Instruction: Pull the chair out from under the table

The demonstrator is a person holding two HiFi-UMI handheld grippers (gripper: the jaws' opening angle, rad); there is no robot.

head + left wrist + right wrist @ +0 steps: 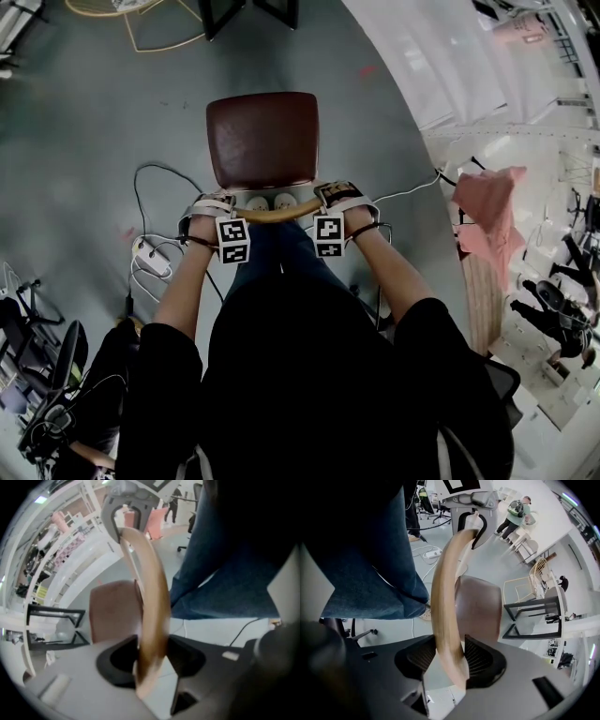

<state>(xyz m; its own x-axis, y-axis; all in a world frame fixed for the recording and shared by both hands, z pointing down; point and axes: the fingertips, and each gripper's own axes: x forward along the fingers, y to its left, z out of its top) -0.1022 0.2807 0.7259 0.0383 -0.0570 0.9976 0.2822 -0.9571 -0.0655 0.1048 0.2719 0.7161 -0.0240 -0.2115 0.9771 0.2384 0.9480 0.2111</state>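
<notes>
The chair has a dark brown seat point(262, 141) and a curved wooden backrest rail point(272, 214). It stands on the grey floor just in front of the person's legs, apart from the white table point(450, 66). My left gripper point(211, 208) straddles the rail's left end and my right gripper point(342, 199) its right end, both pointing down. In the left gripper view the rail point(150, 597) runs between the left gripper's point(151, 656) jaws with dark gaps on both sides. In the right gripper view the rail point(445, 597) lies between the right gripper's point(450, 656) ribbed pads point(485, 660), which stand spread.
A power strip with cables point(150, 258) lies on the floor at the left. A pink cloth point(492, 206) hangs at the right. A black frame and a yellow wire chair point(159, 23) stand beyond the seat. An office chair point(47, 375) is at the lower left.
</notes>
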